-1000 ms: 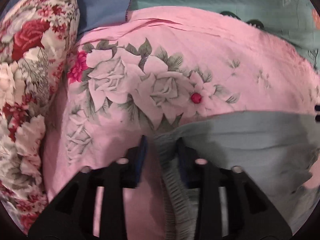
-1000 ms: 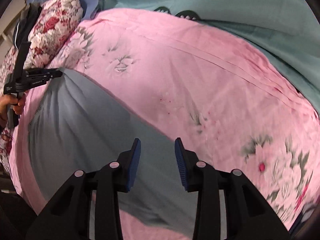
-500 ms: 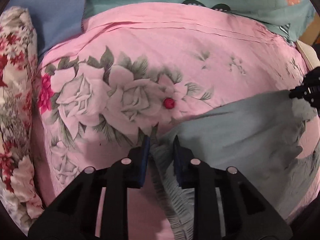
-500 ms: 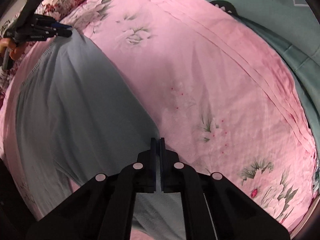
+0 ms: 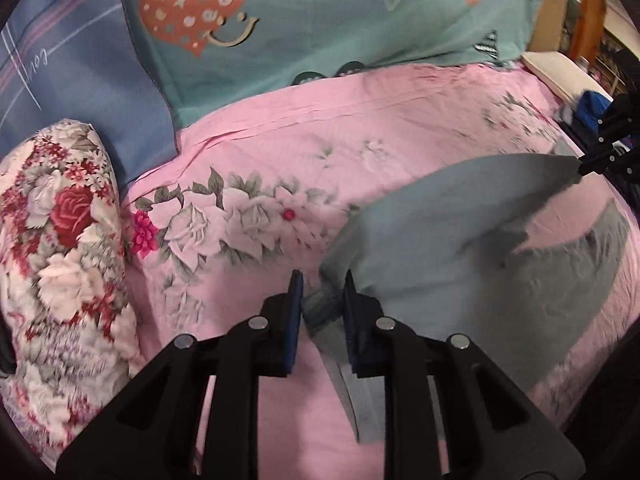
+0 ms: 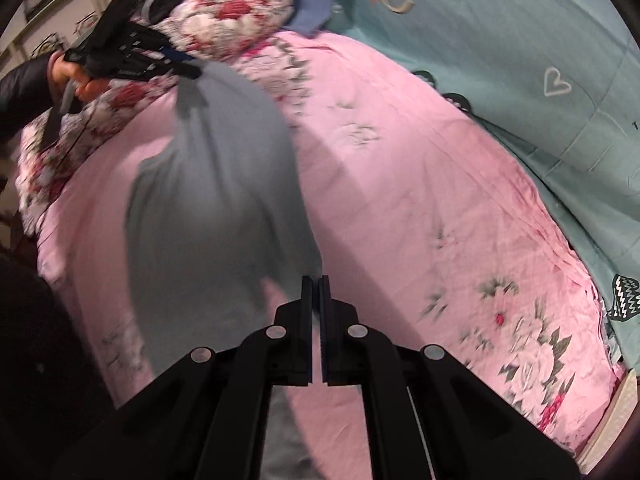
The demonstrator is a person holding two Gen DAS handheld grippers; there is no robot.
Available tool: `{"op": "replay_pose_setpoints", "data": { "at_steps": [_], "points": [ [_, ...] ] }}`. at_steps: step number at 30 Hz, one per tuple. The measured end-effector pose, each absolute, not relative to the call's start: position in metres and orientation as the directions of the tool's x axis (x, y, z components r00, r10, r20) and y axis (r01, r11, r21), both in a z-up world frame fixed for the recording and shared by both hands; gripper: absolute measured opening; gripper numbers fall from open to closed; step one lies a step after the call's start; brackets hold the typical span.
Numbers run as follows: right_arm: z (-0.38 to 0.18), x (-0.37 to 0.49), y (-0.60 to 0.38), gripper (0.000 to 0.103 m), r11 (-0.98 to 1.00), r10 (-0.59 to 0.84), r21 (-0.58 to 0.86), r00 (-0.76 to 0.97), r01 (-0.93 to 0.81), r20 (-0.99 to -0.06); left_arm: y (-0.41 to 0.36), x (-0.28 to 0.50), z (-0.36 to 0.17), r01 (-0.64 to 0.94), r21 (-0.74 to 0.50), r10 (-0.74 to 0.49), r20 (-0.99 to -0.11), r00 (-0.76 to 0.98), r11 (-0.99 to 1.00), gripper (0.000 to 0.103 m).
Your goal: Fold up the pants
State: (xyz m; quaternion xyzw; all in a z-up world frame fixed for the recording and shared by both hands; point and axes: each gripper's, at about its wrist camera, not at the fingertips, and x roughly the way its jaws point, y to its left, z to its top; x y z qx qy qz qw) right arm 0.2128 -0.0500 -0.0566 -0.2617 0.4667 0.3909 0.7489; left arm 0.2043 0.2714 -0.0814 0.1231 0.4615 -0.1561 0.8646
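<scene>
Grey-blue pants (image 5: pixel 472 264) hang stretched between my two grippers above a pink floral bedsheet (image 5: pixel 320 152). My left gripper (image 5: pixel 320 300) is shut on the gathered waistband corner, with cloth bunched between its blue pads. In the right wrist view the pants (image 6: pixel 208 208) sag in a blurred sheet over the pink bedsheet (image 6: pixel 420 184). My right gripper (image 6: pixel 315 304) is shut on the other end of the pants, its jaws nearly touching. The left gripper also shows in the right wrist view (image 6: pixel 188 70), and the right gripper shows far right in the left wrist view (image 5: pixel 584 168).
A floral pillow (image 5: pixel 60 264) lies left of the pants. A teal blanket with heart prints (image 5: pixel 320 20) and a blue cloth (image 5: pixel 72 72) lie at the back. A cream edge (image 5: pixel 560 72) borders the bed at the right.
Both grippers have lifted, raising the pants off the sheet so they hang stretched between them. Both grips have held.
</scene>
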Motion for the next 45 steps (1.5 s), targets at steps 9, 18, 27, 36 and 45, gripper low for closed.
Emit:
{"op": "replay_pose_setpoints", "data": {
  "at_steps": [9,18,27,36,45],
  "points": [
    [-0.123,0.075,-0.033,0.002,0.456,0.256,-0.001,0.133,-0.890,-0.958,0.271,0.108,-0.139,0.368,0.056,-0.117,-0.895,0.430,0.928,0.019],
    [-0.181,0.052,-0.024,0.015,0.534,0.183,0.033,0.078,-0.845,-0.980,0.286,0.082,-0.191,0.219,0.137,0.035,-0.909,0.416,0.966,0.060],
    [-0.125,0.098,-0.025,0.026,0.688,0.453,0.284,0.090,-0.667,-0.887,0.307,0.082,-0.156,0.054,-0.016,-0.041,-0.865,0.500,0.998,0.069],
    [-0.160,0.188,0.010,0.026,0.828,0.480,0.405,0.119,-0.387,-0.869,0.319,0.076,-0.171,0.057,0.046,0.016,-0.894,0.447,0.997,0.075],
    [-0.179,0.207,0.014,0.007,0.829,0.419,0.358,0.053,-0.430,-0.906,0.351,0.090,-0.150,-0.075,0.071,0.099,-0.869,0.485,0.995,0.075]
  ]
}}
